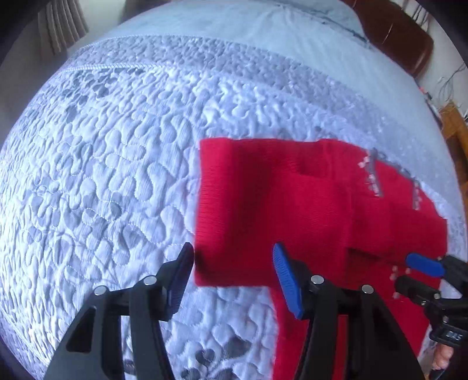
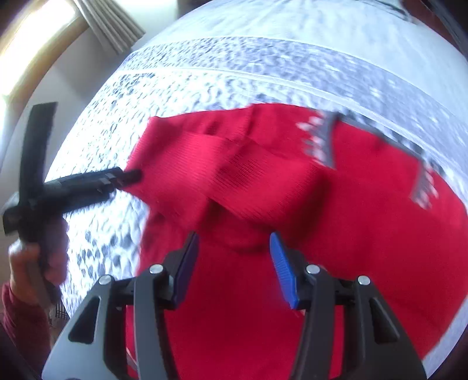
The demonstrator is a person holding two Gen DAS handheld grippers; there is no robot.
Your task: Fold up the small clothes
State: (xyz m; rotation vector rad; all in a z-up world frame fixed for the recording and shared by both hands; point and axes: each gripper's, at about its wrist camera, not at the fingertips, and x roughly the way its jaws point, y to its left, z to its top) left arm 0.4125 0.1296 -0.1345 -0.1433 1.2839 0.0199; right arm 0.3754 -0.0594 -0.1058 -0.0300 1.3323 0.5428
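A small red knitted sweater [image 1: 292, 210] with a grey and white patterned band lies on the quilted bedspread [image 1: 102, 175]. My left gripper [image 1: 234, 274] is open, its jaws wide apart, just above the near left corner of a folded red panel. In the right wrist view the sweater [image 2: 321, 233] fills the middle, a sleeve folded across it. My right gripper [image 2: 234, 263] is open above the red cloth and holds nothing. The left gripper also shows there [image 2: 128, 176] at the sweater's left edge. The right gripper shows in the left wrist view [image 1: 415, 274] at the sweater's right edge.
The white and grey quilt covers a bed [image 2: 263, 58]. A brown headboard [image 1: 400, 38] stands at the far right. Curtains [image 2: 108, 26] and a bright window [image 2: 35, 35] lie beyond the bed's left side. A wooden piece [image 1: 453, 122] is at the right.
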